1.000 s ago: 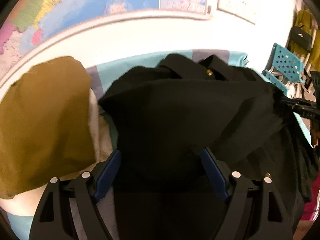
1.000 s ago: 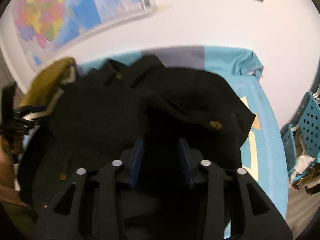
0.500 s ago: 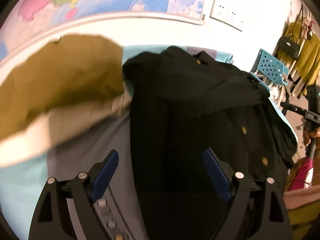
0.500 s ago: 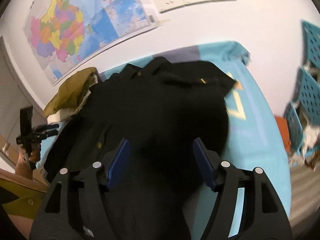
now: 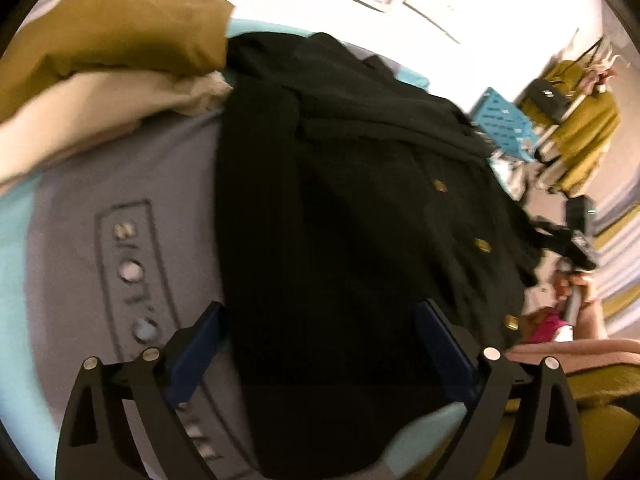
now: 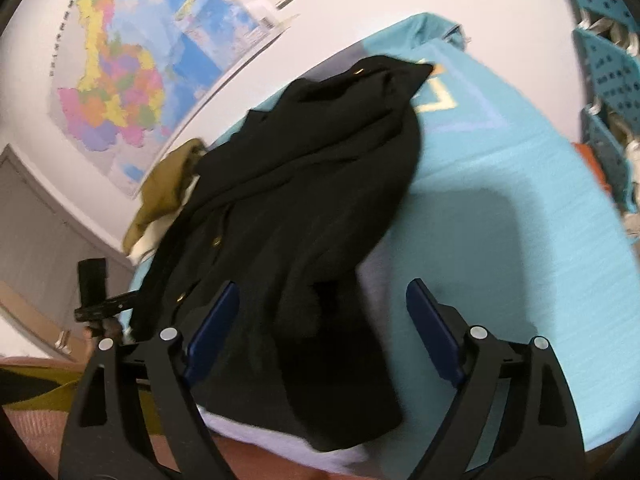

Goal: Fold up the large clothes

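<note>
White wall (image 6: 400, 8) carries a colourful map poster (image 6: 120, 64) and a row of sockets, and below it stands the desk under a teal and grey printed cloth (image 6: 500, 184). Spread over that cloth lies the large black coat with brass buttons (image 6: 304, 184), roughly folded, one sleeve end reaching the far edge. Just beside it sits a heap of mustard and cream clothes (image 5: 108, 60). Perforated teal crates (image 6: 608, 52) stand off to the side. Both tools hover above the coat: the left claw (image 5: 320, 340) and the right claw (image 6: 320, 320) are each spread wide, gripping nothing.
</note>
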The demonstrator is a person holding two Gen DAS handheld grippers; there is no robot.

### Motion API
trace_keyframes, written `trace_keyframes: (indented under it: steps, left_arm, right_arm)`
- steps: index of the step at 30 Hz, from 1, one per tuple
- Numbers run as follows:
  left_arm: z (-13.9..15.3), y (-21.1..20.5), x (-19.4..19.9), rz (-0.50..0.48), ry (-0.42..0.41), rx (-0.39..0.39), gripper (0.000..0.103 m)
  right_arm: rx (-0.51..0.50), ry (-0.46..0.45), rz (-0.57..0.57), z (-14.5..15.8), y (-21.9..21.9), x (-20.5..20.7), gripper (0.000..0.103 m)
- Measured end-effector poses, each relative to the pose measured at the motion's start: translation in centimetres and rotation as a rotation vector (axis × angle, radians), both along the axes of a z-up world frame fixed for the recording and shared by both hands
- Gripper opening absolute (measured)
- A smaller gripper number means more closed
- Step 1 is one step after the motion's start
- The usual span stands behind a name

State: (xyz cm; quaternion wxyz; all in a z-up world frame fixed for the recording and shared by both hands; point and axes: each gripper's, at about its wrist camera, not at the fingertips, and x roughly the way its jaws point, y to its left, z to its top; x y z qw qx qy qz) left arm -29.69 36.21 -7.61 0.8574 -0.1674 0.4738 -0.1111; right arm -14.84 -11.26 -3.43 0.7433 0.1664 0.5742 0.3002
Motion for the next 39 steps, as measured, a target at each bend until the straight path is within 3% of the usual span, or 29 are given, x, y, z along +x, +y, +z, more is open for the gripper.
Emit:
trace_keyframes:
  steps: [4,8,9,10,14,15,17,18,21,26,29,31,33,35,36,37,38,39]
  left_arm:
    - [-0.2,-0.7,-0.7,-0.037,0.002,-0.044,0.096]
    - [-0.3,-1.2,-0.4,-0.046,0.008,-0.114,0.096]
    - [-0.3,-1.3,-0.2,-0.041,0.01,-0.117,0.096]
    - [-0.2,-1.4,-0.1,-0.031,0.011,-0.114,0.092]
    - [-0.1,-1.6,0.4,0.017,0.038,-0.076,0.036]
    - [0.2,-1.4,0.4,0.037,0.041,-0.071,0.03]
    - [0.8,-0.8,0.0,0.047,0.026,-0.113,0.008]
    - [1.2,-0.7,-0.2,0.048,0.019,-0.137,0.006]
    - [3.0,-0.6,-1.2,0.059,-0.023,-0.136,0.005]
    - [5.2,0.3,-3.1,0.066,-0.086,-0.253,0.004]
    - [3.9,0.9,-3.6,0.094,-0.039,-0.234,0.005]
    - [2.0,1.0,-3.1,0.101,0.028,-0.223,0.006]
    - [0.3,1.1,-2.6,0.1,0.072,-0.229,0.01]
    - [-0.3,1.2,-2.5,0.109,0.08,-0.231,0.031]
    - [-0.3,1.2,-2.5,0.111,0.081,-0.215,0.035]
    - [-0.3,1.0,-2.4,0.107,0.08,-0.201,0.037]
    - [-0.3,0.9,-2.4,0.1,0.078,-0.203,0.044]
    - [-0.2,0.8,-2.3,0.09,0.076,-0.208,0.047]
  right_arm:
    - [0.017,-0.009,0.075,0.1,1.5,-0.8,0.082]
    - [0.044,-0.019,0.077,-0.1,2.0,-0.6,0.081]
    - [0.061,-0.018,0.082,-0.2,2.1,-0.6,0.073]
    - [0.081,-0.009,0.084,-0.4,2.2,-0.6,0.053]
    - [0.172,0.068,0.046,-1.5,1.9,-0.2,0.019]
    - [0.194,0.065,0.035,-1.3,1.6,-0.2,0.015]
    - [0.246,0.046,0.007,0.0,1.1,-0.4,0.013]
    - [0.271,0.014,-0.001,1.3,0.9,-0.6,0.012]
    - [0.304,-0.084,-0.019,5.3,0.1,-1.1,0.009]
    - [0.35,-0.212,-0.024,10.6,-1.4,-2.1,0.008]
    - [0.307,-0.162,-0.011,9.2,-1.6,-2.5,0.009]
    - [0.225,-0.087,-0.008,6.3,-1.3,-2.7,0.009]
    - [0.21,-0.015,-0.009,3.7,-1.5,-2.9,0.011]
    - [0.193,0.034,-0.028,1.9,-1.5,-3.2,0.019]
    - [0.193,0.051,-0.029,1.4,-1.7,-3.3,0.029]
    - [0.186,0.056,-0.028,1.1,-1.8,-3.4,0.052]
    - [0.139,0.055,-0.045,0.8,-2.1,-3.5,0.058]
    - [0.126,0.057,-0.039,0.8,-2.2,-3.6,0.057]
